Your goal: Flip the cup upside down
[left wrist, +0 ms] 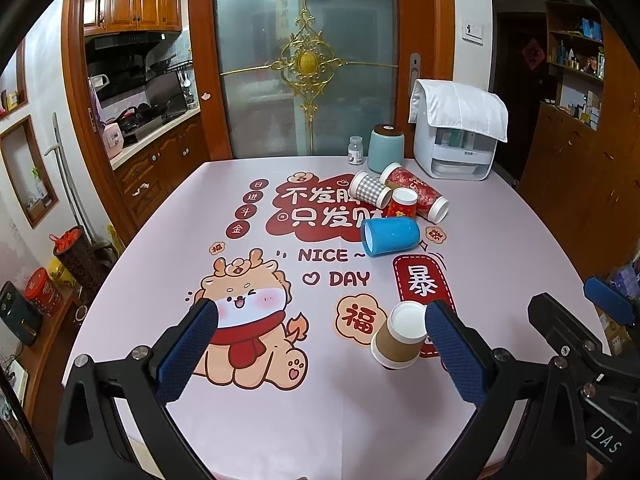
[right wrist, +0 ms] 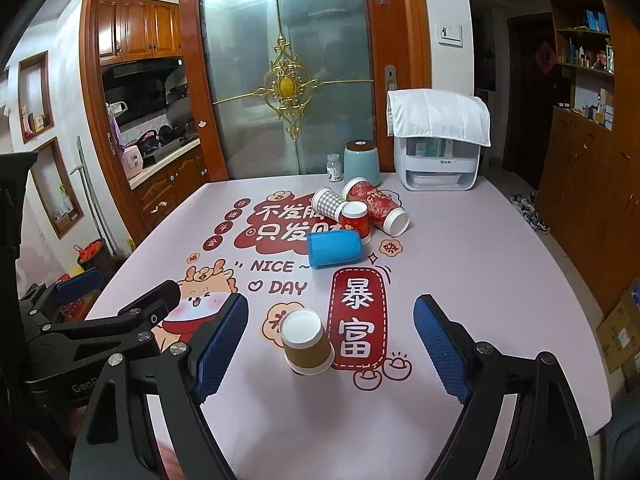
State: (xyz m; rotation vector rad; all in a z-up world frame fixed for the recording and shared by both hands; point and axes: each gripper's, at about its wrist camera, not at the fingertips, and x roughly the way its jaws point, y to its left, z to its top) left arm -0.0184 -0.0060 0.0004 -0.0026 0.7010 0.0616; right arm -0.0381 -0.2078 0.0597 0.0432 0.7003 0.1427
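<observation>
A brown paper cup (left wrist: 400, 338) (right wrist: 306, 340) stands upside down on the pink printed table, its white base up. My left gripper (left wrist: 320, 344) is open and empty, with the cup just inside its right finger. My right gripper (right wrist: 330, 344) is open and empty, the cup between its fingers but nearer the left one, touching neither. Farther back a blue cup (left wrist: 390, 237) (right wrist: 334, 248) lies on its side. Behind it a grey checked cup (left wrist: 370, 193) (right wrist: 328, 203) and a tall red cup (left wrist: 416, 196) (right wrist: 378, 206) lie tipped, and a small red cup (left wrist: 402, 206) (right wrist: 355, 218) stands upside down.
At the table's far edge stand a teal canister (left wrist: 385, 150), a small white bottle (left wrist: 355, 151) and a white appliance under a cloth (left wrist: 458, 136). A glass door is behind. A kitchen lies left, shelves right. The table edge (right wrist: 600, 360) is near on the right.
</observation>
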